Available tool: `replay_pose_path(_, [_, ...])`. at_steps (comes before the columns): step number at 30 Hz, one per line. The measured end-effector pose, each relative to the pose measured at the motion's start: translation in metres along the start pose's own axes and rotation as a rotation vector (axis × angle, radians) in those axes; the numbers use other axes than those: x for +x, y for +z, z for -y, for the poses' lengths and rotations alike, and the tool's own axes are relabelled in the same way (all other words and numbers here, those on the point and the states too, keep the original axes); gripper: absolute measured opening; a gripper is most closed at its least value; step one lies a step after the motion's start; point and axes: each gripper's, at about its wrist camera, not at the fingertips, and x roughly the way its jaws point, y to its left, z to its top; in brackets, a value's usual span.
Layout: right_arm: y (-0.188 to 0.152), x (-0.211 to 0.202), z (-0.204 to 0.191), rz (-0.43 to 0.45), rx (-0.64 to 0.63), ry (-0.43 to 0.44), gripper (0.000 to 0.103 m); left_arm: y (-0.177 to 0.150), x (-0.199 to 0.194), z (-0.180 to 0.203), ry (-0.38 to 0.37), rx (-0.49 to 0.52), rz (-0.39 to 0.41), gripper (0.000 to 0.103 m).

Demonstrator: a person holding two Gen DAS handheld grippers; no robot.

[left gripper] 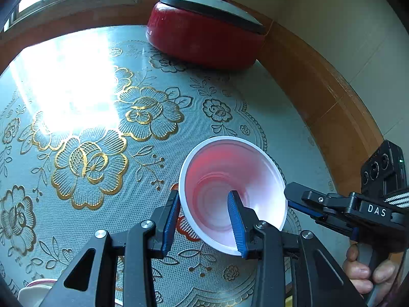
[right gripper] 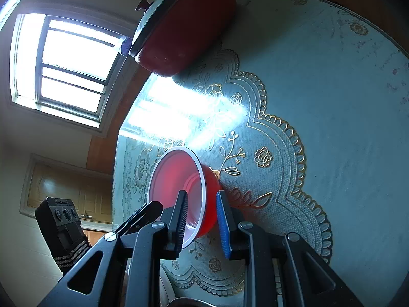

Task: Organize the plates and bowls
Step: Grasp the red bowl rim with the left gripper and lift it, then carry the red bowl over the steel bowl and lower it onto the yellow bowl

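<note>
A red bowl with a white rim and pale inside (left gripper: 225, 176) hangs above the flowered table mat, also in the right wrist view (right gripper: 176, 176). My left gripper (left gripper: 204, 204) straddles its near-left rim, one blue pad (left gripper: 236, 220) inside and one outside, with a visible gap. My right gripper (right gripper: 202, 207) straddles the opposite rim, the black pad inside and the blue pad (right gripper: 223, 225) outside against the red wall. The right gripper (left gripper: 306, 204) shows at the bowl's right edge in the left wrist view.
A red electric pot with a grey lid (left gripper: 207, 35) stands at the far table edge, also in the right wrist view (right gripper: 184, 25). A white dish edge (left gripper: 33, 291) shows at the lower left. A wooden ledge (left gripper: 319, 94) and wall border the table.
</note>
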Motion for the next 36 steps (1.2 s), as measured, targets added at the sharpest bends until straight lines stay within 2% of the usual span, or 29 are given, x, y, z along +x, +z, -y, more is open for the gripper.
replay_pose_path(6, [0.001, 0.008, -0.001, -0.002, -0.013, -0.022, 0.021, 0.003, 0.003, 0.002, 0.017, 0.025, 0.014, 0.038])
replay_pose_path(9, [-0.002, 0.010, 0.001, -0.002, -0.014, -0.032, 0.016, 0.001, 0.004, 0.003, 0.025, 0.044, 0.015, 0.029])
replay_pose_path(12, [-0.004, 0.008, 0.004, 0.006, -0.010, -0.038, 0.013, -0.002, 0.004, 0.005, 0.033, 0.057, 0.018, 0.024])
replay_pose_path(19, [-0.007, -0.002, 0.008, 0.012, 0.001, -0.026, 0.012, -0.014, 0.003, 0.008, 0.040, 0.071, 0.006, 0.021])
replay_pose_path(25, [-0.011, -0.010, 0.013, 0.004, 0.029, -0.002, 0.019, -0.025, 0.001, 0.011, 0.017, 0.068, -0.019, 0.017])
replay_pose_path(33, [-0.015, -0.021, 0.017, 0.013, 0.045, -0.002, 0.026, -0.029, -0.009, 0.009, 0.002, 0.044, -0.024, 0.017])
replay_pose_path(36, [-0.015, -0.024, 0.017, 0.022, 0.040, 0.001, 0.028, -0.026, -0.016, 0.006, -0.007, 0.027, -0.012, 0.020])
